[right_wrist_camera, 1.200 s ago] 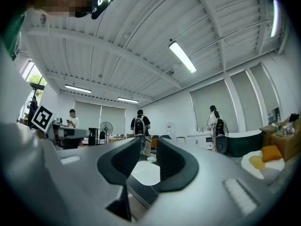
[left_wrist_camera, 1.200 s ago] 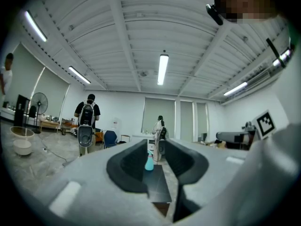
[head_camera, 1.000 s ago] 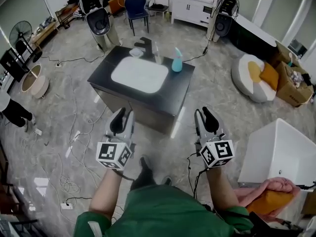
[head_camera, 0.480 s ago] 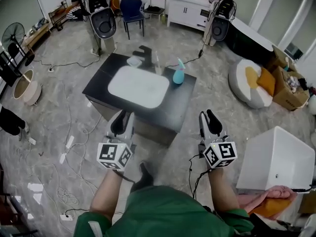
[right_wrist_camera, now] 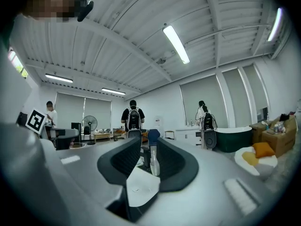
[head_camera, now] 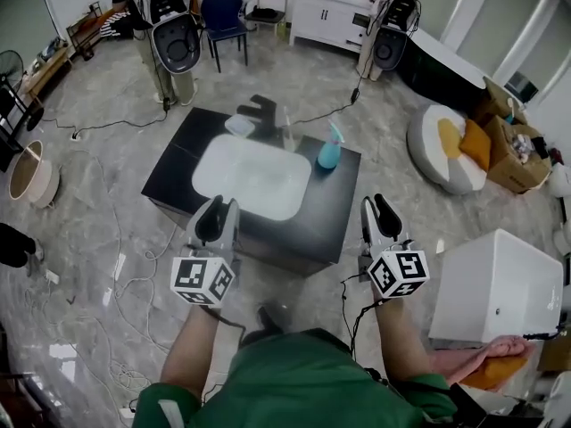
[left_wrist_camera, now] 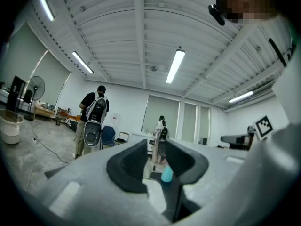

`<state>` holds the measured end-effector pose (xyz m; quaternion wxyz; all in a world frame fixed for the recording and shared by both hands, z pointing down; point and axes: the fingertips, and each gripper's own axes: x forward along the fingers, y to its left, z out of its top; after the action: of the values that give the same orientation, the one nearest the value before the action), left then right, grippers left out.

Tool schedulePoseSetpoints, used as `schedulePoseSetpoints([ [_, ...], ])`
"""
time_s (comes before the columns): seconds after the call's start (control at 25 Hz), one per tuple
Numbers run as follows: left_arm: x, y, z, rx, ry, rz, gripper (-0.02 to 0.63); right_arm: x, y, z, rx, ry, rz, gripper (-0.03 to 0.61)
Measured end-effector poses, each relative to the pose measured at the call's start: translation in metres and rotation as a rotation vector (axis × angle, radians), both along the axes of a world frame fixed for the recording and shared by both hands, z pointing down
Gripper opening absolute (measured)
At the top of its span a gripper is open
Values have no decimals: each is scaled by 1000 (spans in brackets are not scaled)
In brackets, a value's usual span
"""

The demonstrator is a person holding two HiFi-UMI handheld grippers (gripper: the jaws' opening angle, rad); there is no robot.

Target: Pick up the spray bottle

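Observation:
The teal spray bottle (head_camera: 329,150) stands upright on the far right part of a black counter (head_camera: 335,205), beside a white sink basin (head_camera: 252,175). Both grippers hover short of the counter's near edge, well apart from the bottle. My left gripper (head_camera: 217,218) is open by a narrow gap and holds nothing. My right gripper (head_camera: 378,216) stands the same, nearer the bottle's side. In the left gripper view the spray bottle (left_wrist_camera: 167,174) shows small through the gap of the left gripper (left_wrist_camera: 155,155). The right gripper (right_wrist_camera: 149,154) frames a dark faucet (right_wrist_camera: 145,157).
A black faucet (head_camera: 259,114), a small white dish (head_camera: 239,125) and a clear glass (head_camera: 287,136) sit at the counter's back. Cables (head_camera: 134,266) trail over the floor at left. A white box (head_camera: 495,283) stands at right. People with backpacks (head_camera: 169,16) stand behind.
The view has closed in on the counter, which now sits lower and nearer the grippers. Both grippers keep the same stance and the same narrow gap.

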<state>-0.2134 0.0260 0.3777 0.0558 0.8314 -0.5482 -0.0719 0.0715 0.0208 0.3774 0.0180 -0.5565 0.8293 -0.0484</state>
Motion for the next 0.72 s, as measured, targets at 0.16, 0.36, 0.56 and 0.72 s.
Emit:
schedulePoseSetpoints([
  [0.16, -12, -26, 10, -14, 1, 19, 114, -13, -21, 6, -11, 10, 19, 106],
  [0.36, -14, -54, 18, -34, 0, 31, 114, -13, -49, 14, -23, 15, 35, 106],
  [0.56, -1, -84, 26, -50, -14, 34, 115, 0, -82, 27, -34, -5, 46, 106],
  [0.72, 17, -110, 26, -60, -32, 26, 117, 11, -116, 38, -59, -13, 28, 106],
])
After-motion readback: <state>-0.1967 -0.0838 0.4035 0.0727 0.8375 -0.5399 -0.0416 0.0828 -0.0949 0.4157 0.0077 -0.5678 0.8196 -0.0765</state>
